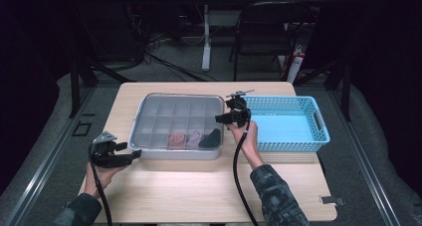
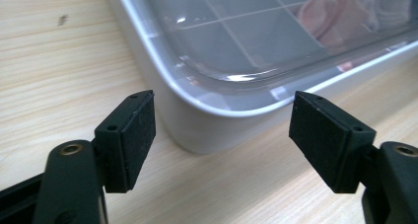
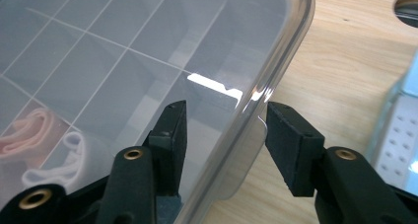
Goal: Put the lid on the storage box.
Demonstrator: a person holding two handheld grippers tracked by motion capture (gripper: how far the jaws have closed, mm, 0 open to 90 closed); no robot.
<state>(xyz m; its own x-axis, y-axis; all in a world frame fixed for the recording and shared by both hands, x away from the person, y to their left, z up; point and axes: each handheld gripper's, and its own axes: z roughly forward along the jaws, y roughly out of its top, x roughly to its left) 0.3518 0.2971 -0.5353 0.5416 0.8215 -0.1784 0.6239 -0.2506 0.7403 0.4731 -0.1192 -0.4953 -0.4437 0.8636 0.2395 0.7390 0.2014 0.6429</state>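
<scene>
A grey compartment box (image 1: 135, 136) with a clear lid (image 1: 169, 111) stands mid-table. Its front row holds a pink cloth (image 1: 175, 139), a white one (image 1: 194, 138) and a black one (image 1: 211, 138). My left gripper (image 1: 135, 154) lies low on the table at the box's front left corner (image 2: 197, 130), its jaws open around that corner without touching it (image 2: 222, 130). My right gripper (image 1: 219, 118) is at the box's right side. The lid's rim (image 3: 256, 100) passes between its jaws (image 3: 224, 135), which stand a little apart from it. The pink cloth (image 3: 24, 130) shows through the lid.
A blue plastic basket (image 1: 321, 134) with nothing in it sits right of the box, close behind my right hand. The wooden table (image 1: 199, 191) has bare room in front. A small grey clip (image 1: 331, 200) lies near its front right corner. A chair (image 1: 263, 32) stands beyond the table.
</scene>
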